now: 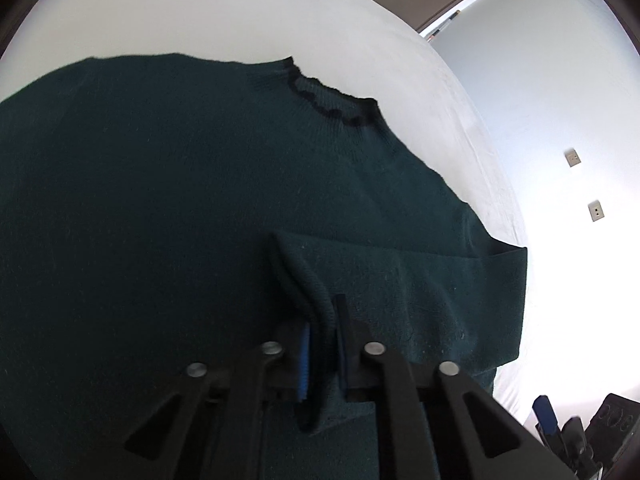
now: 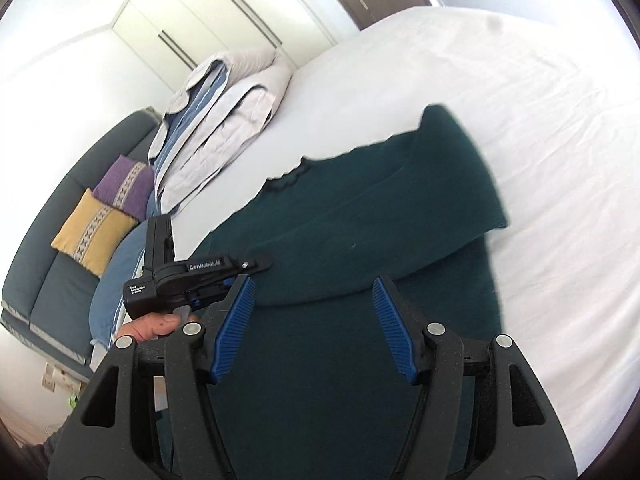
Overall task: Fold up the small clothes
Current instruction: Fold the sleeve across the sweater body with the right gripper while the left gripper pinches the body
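A dark green knit sweater (image 1: pixel 180 200) lies spread on a white bed (image 1: pixel 280 20), its neck opening (image 1: pixel 332 100) toward the far side. My left gripper (image 1: pixel 322 344) is shut on the ribbed cuff of the sweater's sleeve (image 1: pixel 420 292), which lies folded across the body. In the right wrist view the sweater (image 2: pixel 360 220) lies below my right gripper (image 2: pixel 314 320), which is open and empty just above the cloth. The left gripper (image 2: pixel 192 276) and the hand holding it show at the sweater's left edge.
A folded pale quilt (image 2: pixel 224 108) sits on the bed's far left. A dark sofa with a yellow cushion (image 2: pixel 92 236) and a purple cushion (image 2: pixel 124 186) stands beside the bed. White bed sheet (image 2: pixel 540 160) stretches to the right. A wall with sockets (image 1: pixel 572 158) stands beyond the bed.
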Demonstrator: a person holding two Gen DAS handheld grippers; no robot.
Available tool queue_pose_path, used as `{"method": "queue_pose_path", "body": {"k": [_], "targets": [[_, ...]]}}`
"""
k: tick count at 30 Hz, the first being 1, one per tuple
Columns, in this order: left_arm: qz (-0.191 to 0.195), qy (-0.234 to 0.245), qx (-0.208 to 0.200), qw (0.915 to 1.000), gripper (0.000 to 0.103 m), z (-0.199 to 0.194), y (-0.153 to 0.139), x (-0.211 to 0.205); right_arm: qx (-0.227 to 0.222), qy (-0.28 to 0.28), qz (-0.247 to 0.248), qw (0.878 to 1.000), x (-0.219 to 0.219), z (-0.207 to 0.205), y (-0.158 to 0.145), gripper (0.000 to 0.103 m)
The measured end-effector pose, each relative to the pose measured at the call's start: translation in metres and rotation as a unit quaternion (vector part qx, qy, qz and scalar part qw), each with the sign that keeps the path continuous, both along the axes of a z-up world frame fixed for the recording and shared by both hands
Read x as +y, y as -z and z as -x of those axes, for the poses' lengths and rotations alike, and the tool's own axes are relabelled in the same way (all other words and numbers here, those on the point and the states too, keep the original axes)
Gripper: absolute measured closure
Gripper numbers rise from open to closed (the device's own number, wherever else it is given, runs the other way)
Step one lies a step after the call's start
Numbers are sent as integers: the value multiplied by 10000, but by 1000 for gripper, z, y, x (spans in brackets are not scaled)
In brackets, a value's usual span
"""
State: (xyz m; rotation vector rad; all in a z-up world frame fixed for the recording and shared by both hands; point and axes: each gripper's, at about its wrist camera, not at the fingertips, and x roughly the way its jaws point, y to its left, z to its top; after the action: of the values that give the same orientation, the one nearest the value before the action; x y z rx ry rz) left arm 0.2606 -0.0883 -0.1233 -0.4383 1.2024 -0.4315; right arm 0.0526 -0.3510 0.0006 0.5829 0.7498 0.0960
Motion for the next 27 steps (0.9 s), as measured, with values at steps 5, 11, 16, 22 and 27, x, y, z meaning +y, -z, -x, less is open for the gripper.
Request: {"method": "queue_pose_path", "body": {"k": [5, 11, 16, 22, 27], "targets": [[-253, 60, -527, 9983, 94, 3, -31, 10, 2, 300, 171, 9994, -40, -1, -14, 43], [-388, -158, -968, 9944, 94, 3, -49, 44, 346, 708, 355, 9963, -96, -37, -20, 43], [-432, -223, -1031, 9935, 93, -4, -40, 65, 671, 856, 304, 9936, -124, -81, 1, 43], [-610, -156, -970, 9933, 93, -12, -15, 59, 1103, 799, 167, 9905, -138, -143, 36, 45], [-547, -217, -996, 9933, 93, 2, -4, 67, 1542, 665, 378, 9851, -141, -179, 65, 75]]}}
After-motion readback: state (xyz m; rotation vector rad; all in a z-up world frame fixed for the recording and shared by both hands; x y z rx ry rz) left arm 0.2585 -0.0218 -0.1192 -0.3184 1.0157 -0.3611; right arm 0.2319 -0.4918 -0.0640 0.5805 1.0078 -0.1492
